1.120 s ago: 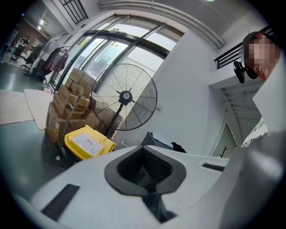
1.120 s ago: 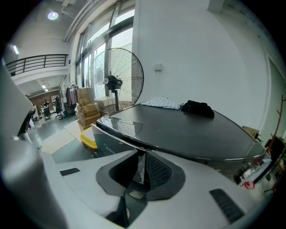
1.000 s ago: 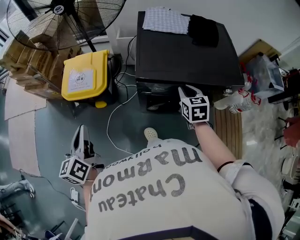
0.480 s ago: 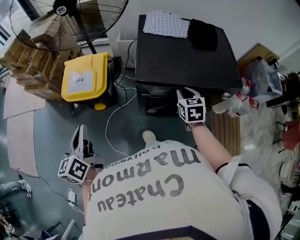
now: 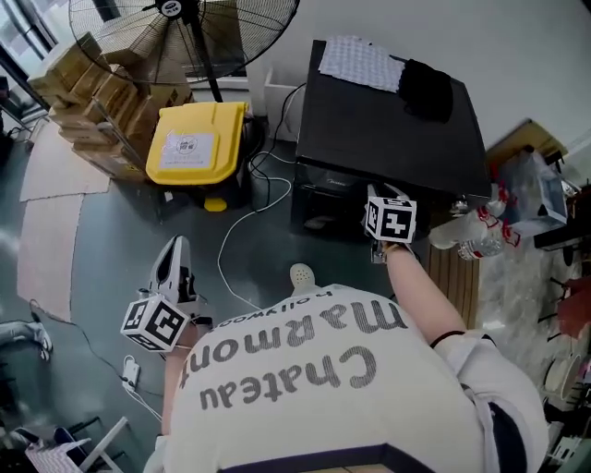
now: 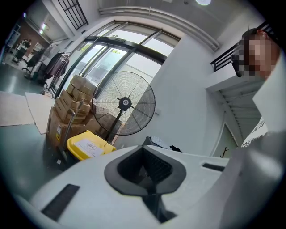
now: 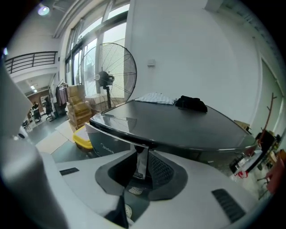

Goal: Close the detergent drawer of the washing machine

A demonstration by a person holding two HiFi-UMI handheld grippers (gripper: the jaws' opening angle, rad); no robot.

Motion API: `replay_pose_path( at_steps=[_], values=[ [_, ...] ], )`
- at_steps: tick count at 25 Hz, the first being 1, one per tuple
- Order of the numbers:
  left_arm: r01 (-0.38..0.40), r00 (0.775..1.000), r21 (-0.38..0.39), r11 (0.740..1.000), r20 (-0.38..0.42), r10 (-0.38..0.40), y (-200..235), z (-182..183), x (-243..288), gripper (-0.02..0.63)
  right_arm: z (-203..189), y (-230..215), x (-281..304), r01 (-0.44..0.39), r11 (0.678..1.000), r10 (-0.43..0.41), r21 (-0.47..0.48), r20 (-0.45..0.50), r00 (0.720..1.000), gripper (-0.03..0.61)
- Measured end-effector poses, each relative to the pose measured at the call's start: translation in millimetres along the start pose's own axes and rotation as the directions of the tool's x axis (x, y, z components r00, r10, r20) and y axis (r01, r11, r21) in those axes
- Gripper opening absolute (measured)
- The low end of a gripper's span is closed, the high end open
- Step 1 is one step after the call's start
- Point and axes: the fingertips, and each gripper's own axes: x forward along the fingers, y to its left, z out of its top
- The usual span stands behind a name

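Head view first. Looking down on a black washing machine against the wall, with a checked cloth and a black cloth lying on its lid. Got the right gripper right up at the machine's top front edge, marker cube facing up. Left gripper way off to the side, hanging over the bare floor, nowhere near the machine. Can read "Chateau" and "Marmon" upside down on the person's shirt, plus a smaller "ollywoo" above that. Also a yellow bin with a label on the lid, too small to read, next to stacked boxes and a big fan.

Left gripper view: jaws clenched together with nothing in them. Just pointing across the room at the fan, boxes and bin, with a corner of the machine beyond the jaws.

Right gripper view: here's the detergent drawer, a pale upright strip tucked under the machine's top edge, sitting right between the jaws. Jaws have just been opening, and the strip looks released, not pinched. Can't tell how far in the drawer sits. Faint lettering on the front panel left of the jaws, maybe "Midea", too small to be sure.
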Motion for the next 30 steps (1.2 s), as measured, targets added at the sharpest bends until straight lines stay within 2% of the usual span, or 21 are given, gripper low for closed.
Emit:
replay_pose_path(
  at_steps=[2, 4, 8, 12, 16, 19, 26, 30],
  values=[
    [-0.002, 1.000, 0.004, 1.000, 0.006, 0.002, -1, 1, -9, 0.008, -7, 4, 1, 0.021, 0.999, -0.021, 0.024, -0.012, 1.000, 0.092],
    [-0.004, 1.000, 0.005, 1.000, 0.005, 0.004, -1, -1, -19, 0.008, -19, 14, -1, 0.009, 0.998, -0.007, 0.060, -0.024, 1.000, 0.092],
    [-0.001, 1.000, 0.001, 1.000, -0.014, 0.001, -5, -10, -43, 0.008, -43, 49, -13, -0.070, 0.989, 0.076, 0.127, -0.047, 0.996, 0.092],
    [-0.009, 1.000, -0.007, 1.000, -0.029, 0.009, -6, -22, -66, 0.008, -42, 104, -34, -0.184, 0.977, 0.186, 0.109, -0.011, 0.982, 0.092],
    [-0.033, 0.999, 0.002, 0.999, -0.019, 0.033, -6, -28, -90, 0.008, -15, 161, -64, -0.335, 0.938, 0.328, 0.091, 0.081, 0.941, 0.092],
    [-0.069, 0.998, 0.027, 0.997, 0.011, 0.069, -6, -28, -111, 0.008, 5, 189, -93, -0.414, 0.908, 0.402, 0.058, 0.151, 0.903, 0.092],
    [-0.226, 0.972, 0.081, 0.971, 0.081, 0.220, -2, -20, -150, 0.008, 37, 218, -148, -0.508, 0.861, 0.499, -0.036, 0.255, 0.828, 0.080],
    [-0.265, 0.959, 0.080, 0.961, 0.124, 0.254, -4, -15, -161, 0.008, 56, 226, -164, -0.533, 0.842, 0.532, -0.087, 0.301, 0.791, 0.066]
  ],
)
